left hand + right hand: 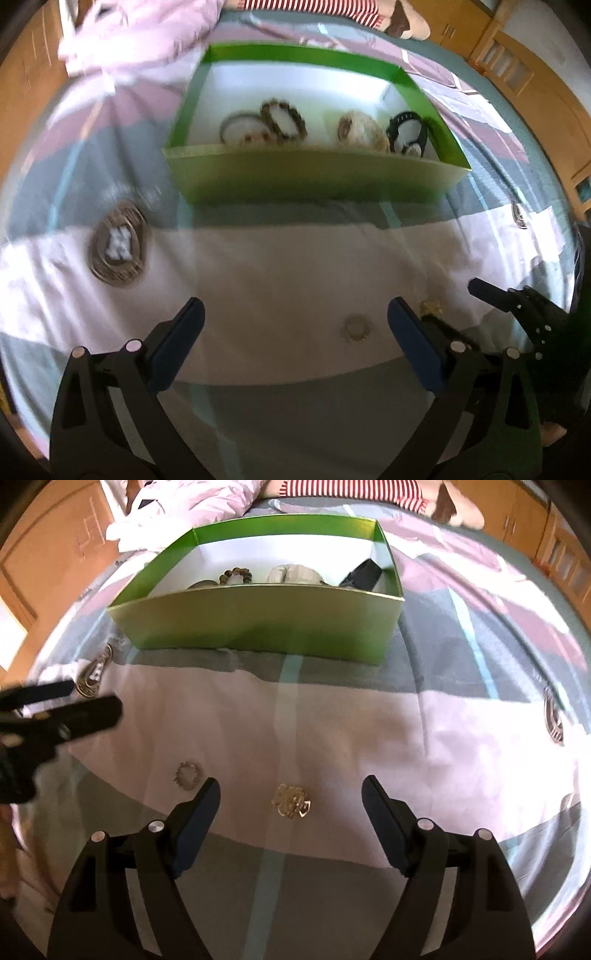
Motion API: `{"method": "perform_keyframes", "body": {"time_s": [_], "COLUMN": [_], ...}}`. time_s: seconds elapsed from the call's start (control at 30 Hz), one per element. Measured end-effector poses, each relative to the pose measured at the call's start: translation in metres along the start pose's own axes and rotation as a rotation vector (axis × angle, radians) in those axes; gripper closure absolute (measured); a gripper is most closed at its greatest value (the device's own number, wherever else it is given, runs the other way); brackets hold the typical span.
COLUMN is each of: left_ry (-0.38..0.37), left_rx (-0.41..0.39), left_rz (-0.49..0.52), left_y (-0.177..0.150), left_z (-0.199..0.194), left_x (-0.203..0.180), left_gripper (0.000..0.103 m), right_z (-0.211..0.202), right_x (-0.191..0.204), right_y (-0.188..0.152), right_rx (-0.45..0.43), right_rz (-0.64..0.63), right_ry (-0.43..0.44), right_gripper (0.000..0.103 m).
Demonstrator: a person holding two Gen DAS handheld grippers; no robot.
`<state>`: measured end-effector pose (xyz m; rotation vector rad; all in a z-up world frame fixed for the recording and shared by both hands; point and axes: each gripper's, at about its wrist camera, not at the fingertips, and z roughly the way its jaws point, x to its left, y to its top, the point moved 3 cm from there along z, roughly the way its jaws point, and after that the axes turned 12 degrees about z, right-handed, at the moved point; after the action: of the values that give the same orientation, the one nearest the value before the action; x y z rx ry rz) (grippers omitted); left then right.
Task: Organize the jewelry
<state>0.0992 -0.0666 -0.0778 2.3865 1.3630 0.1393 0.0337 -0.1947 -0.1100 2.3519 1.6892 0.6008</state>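
A green box point(314, 177) point(258, 624) stands on the bed and holds several bracelets point(284, 118) and a black watch point(406, 129). My left gripper point(295, 314) is open and empty above the sheet. A small silver ring-shaped piece point(356, 328) point(187, 775) lies between its fingers, near the right one. My right gripper point(291, 790) is open, with a gold brooch point(291, 800) point(431, 307) on the sheet between its fingertips. A round silver pendant point(119, 245) point(92, 675) lies to the left.
The bed has a patchwork sheet point(332, 720) of white, grey and pink. Another silver piece point(554, 720) point(519, 216) lies at the far right. A pink blanket point(140, 33) and a striped soft toy point(351, 487) lie behind the box. Wooden cupboards point(535, 74) stand around.
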Motion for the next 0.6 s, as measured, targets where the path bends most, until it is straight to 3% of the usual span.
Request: {"method": "perform_keyframes", "body": {"time_s": [0.07, 0.13, 0.2, 0.4, 0.5, 0.6], "left_ry": [-0.061, -0.1, -0.099, -0.119, -0.079, -0.085], "left_rx": [0.032, 0.065, 0.083, 0.115, 0.101, 0.095], "left_rz": [-0.031, -0.04, -0.033, -0.052, -0.023, -0.02], "left_y": [-0.005, -0.01, -0.013, -0.016, -0.013, -0.012], "left_z": [0.01, 0.02, 0.027, 0.047, 0.049, 0.05], "left_x": [-0.002, -0.007, -0.012, -0.021, -0.027, -0.029], "left_gripper": [0.011, 0.018, 0.02, 0.029, 0.035, 0.045], "right_z": [-0.002, 0.0, 0.003, 0.026, 0.023, 0.024], "right_x": [-0.007, -0.001, -0.003, -0.009, -0.006, -0.002], "right_y": [0.002, 0.01, 0.013, 0.014, 0.013, 0.014], "right_rx": [0.032, 0.103, 0.132, 0.21, 0.192, 0.179], "right_rz": [0.04, 0.086, 0.114, 0.16, 0.153, 0.142], "right_ry": [0.061, 0.185, 0.22, 0.147, 0.131, 0.105], "right_gripper": [0.027, 0.04, 0.044, 0.053, 0.056, 0.056]}}
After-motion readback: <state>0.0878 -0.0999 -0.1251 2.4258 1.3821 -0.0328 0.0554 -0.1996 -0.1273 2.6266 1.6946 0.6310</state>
